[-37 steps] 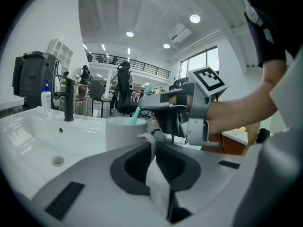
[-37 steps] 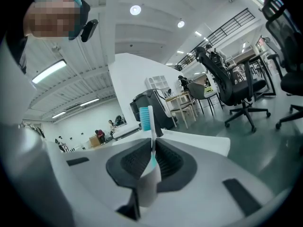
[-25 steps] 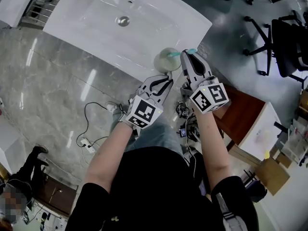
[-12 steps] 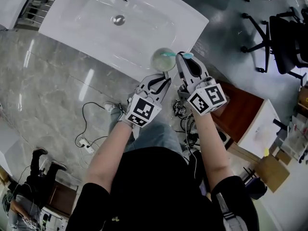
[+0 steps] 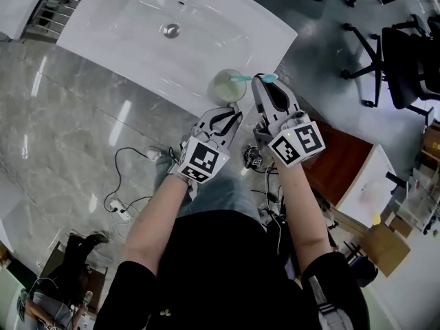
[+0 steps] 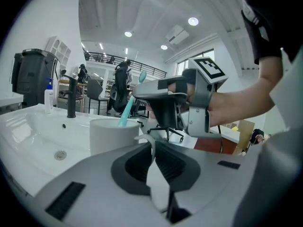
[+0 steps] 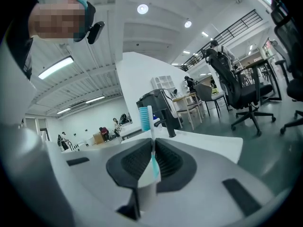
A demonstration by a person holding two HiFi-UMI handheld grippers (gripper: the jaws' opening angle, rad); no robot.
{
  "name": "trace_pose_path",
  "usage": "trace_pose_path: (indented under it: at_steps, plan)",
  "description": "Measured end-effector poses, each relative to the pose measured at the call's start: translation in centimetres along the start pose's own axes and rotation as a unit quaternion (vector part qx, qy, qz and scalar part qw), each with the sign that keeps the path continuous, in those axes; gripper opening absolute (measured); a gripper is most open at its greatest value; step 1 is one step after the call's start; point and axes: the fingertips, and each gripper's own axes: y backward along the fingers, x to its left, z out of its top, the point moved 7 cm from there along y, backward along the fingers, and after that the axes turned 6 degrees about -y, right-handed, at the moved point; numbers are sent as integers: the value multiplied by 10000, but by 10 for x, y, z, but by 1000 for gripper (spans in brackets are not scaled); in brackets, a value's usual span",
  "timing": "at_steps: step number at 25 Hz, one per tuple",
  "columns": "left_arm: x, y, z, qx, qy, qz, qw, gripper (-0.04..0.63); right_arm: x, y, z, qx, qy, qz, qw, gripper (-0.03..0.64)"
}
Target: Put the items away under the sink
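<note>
A: Right, right gripper (image 7: pixel 152 161) first: jaws clamped on the toothbrush (image 7: pixel 151 135) just under the bristles. Left gripper (image 6: pixel 153 149) is pinched on the cup handle (image 6: pixel 144 138). Its jaws just nipped in a touch tighter on it.

B: Where's the cup?

A: Cup (image 5: pixel 225 86) is at the front edge of the sink (image 5: pixel 137 36), with the toothbrush's lower end inside it. Can't tell if it rests on the rim or is lifted.

B: Step?

A: Looks like seating the toothbrush in the cup so both go under the sink in 1 trip. I'd lower it until it leans on the cup wall, then let go with the right. Keep the cup upright. That handle is thin, so the cup may swing in the grip. The right gripper is then free to open up below.

B: Views?

A: Head view shows the 2 grippers side by side and the cup over the sink edge, but no jaw contact. Left gripper view shows the handle between its jaws, the toothbrush slanting out of the cup, and the tap (image 6: pixel 71 98). Right gripper view shows the bristles above its jaws. None of the 3 shows the space under the sink.
</note>
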Motion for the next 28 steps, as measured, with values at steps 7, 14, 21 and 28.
trace_pose_path:
  at_steps: [7,14,21,28]
  plan:
    - [14,44,9,-128,24,241,9996,38,51,-13,27,-253,166,299,9991,44]
    - [48,123,8,-486,87,690,9964,38,133,-48,31,-389,265,741,9961,44]
    - [75,213,-7,-590,120,1079,9923,38,225,-81,21,-379,348,1146,9921,44]
    - [105,293,-46,-637,371,1558,9850,38,303,-126,-12,-139,338,1512,9878,44]
